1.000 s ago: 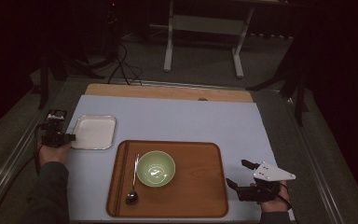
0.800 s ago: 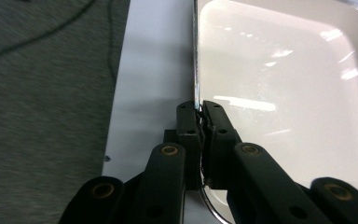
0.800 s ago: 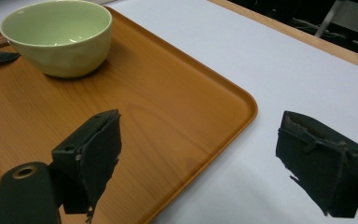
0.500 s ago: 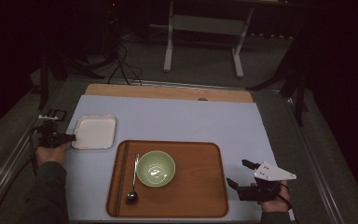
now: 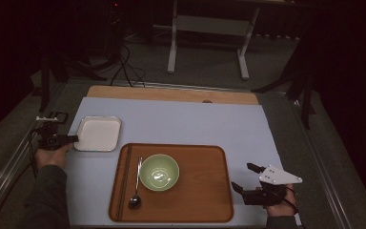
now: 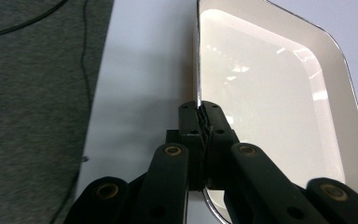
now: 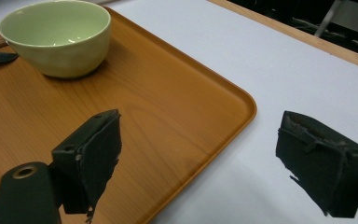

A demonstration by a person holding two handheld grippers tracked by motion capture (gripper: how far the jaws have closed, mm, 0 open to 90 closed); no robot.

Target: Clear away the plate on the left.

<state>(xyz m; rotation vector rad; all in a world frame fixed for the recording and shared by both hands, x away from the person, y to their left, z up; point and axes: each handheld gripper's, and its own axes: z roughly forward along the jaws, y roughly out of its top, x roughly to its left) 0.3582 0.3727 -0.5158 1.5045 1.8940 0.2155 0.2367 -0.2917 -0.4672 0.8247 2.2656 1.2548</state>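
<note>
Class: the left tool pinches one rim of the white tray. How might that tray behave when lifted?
The white tray looks rigid, so it probably won't flop. Held at one edge by the left tool, it may tilt away. Its thin glossy rim could slip.

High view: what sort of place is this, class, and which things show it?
Probably a recording lab or workshop, not a dining room: a bare table, floor cables, a metal stand, dark surroundings.

Glossy white enamel dish (image 6: 270, 93), metal-rimmed
</note>
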